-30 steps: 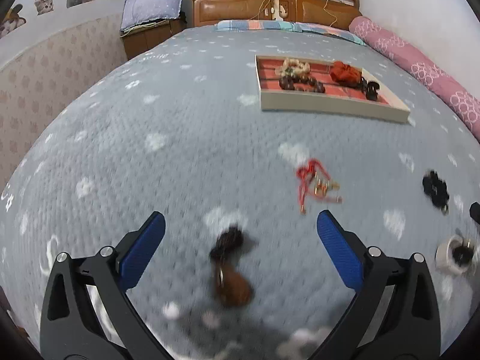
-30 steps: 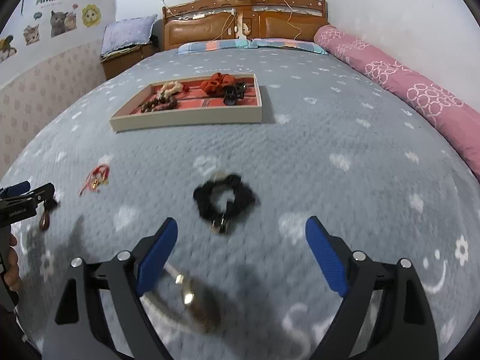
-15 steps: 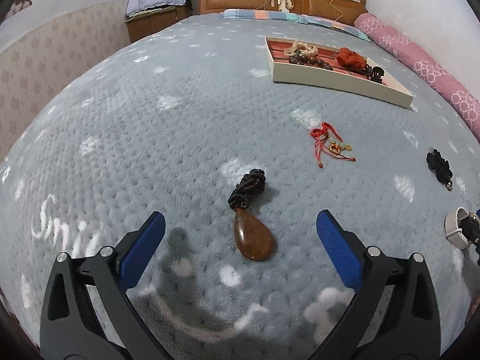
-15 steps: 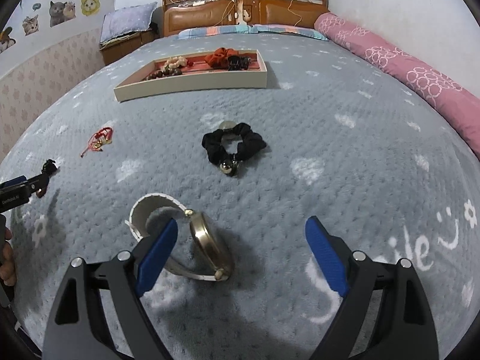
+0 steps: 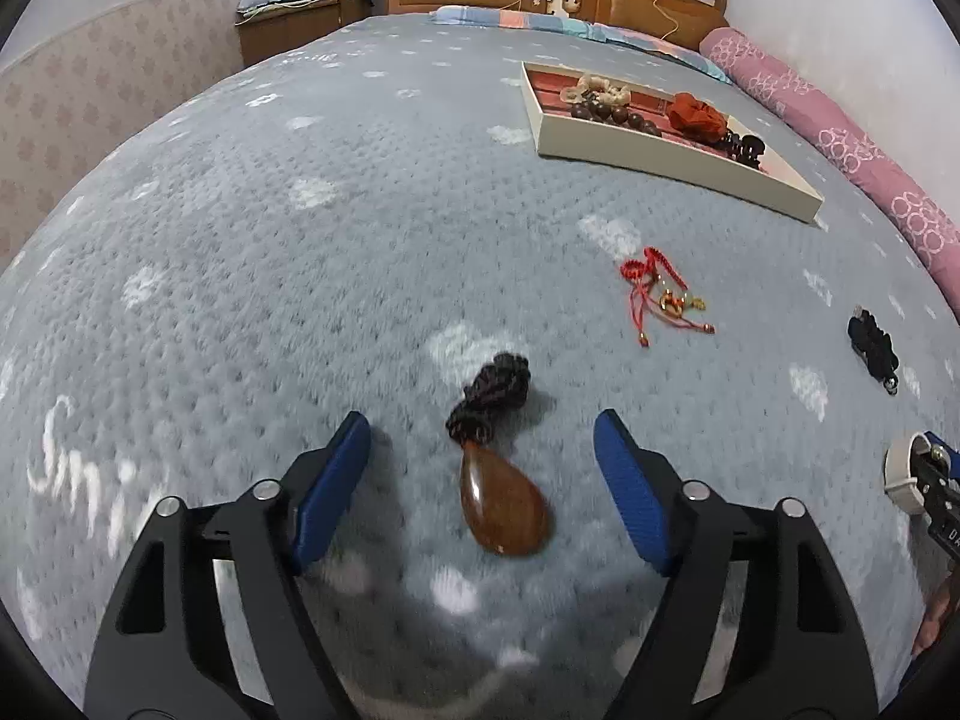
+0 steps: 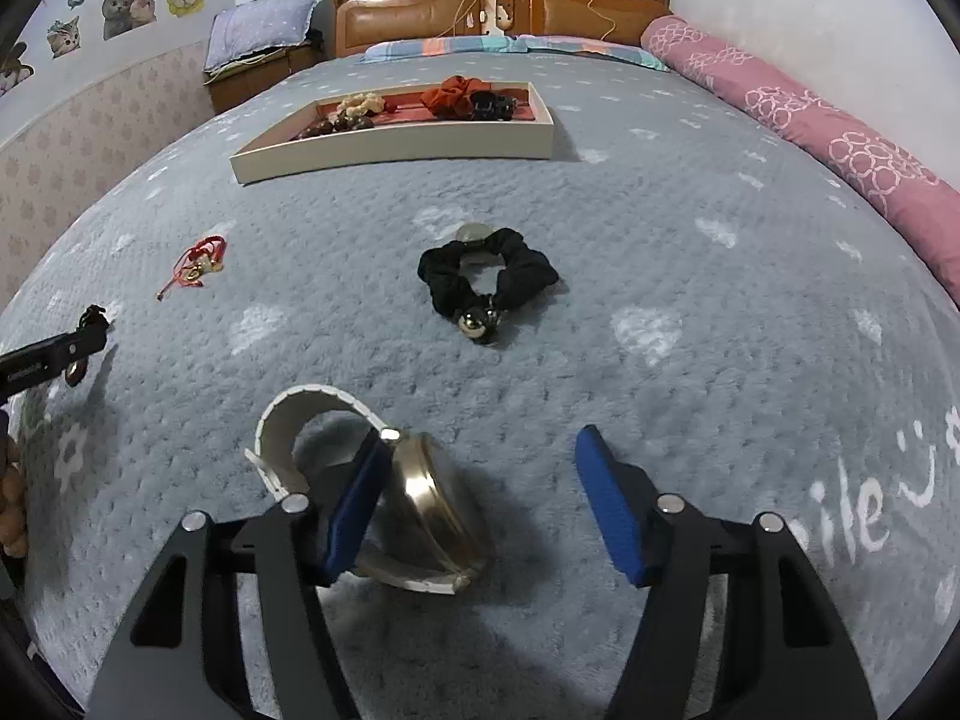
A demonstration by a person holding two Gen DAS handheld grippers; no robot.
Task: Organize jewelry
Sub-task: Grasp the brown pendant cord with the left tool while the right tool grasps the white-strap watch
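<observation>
My left gripper [image 5: 483,456] is open, low over the bed, with an amber teardrop pendant [image 5: 504,507] on a dark cord [image 5: 492,393] lying between its blue fingers. My right gripper [image 6: 480,498] is open around a gold-faced watch [image 6: 435,501] with a white strap [image 6: 282,426]; its left finger stands inside the strap loop, beside the watch case. A black scrunchie [image 6: 489,276] and a red string bracelet [image 6: 195,264] lie further out. The bracelet also shows in the left wrist view [image 5: 657,288]. A cream tray [image 6: 396,144] with a red lining holds beads and hair ties.
Everything lies on a grey-blue fleece blanket [image 6: 690,276] covering the bed. A pink bolster [image 6: 840,144] runs along the right edge. A wooden headboard [image 6: 498,6] and a bedside cabinet [image 6: 252,72] stand at the far end. The tray also shows in the left wrist view [image 5: 672,150].
Both grippers have dropped lower and moved forward. The pendant now lies between the left fingers, and the right gripper's left finger has slid inside the watch strap loop.
</observation>
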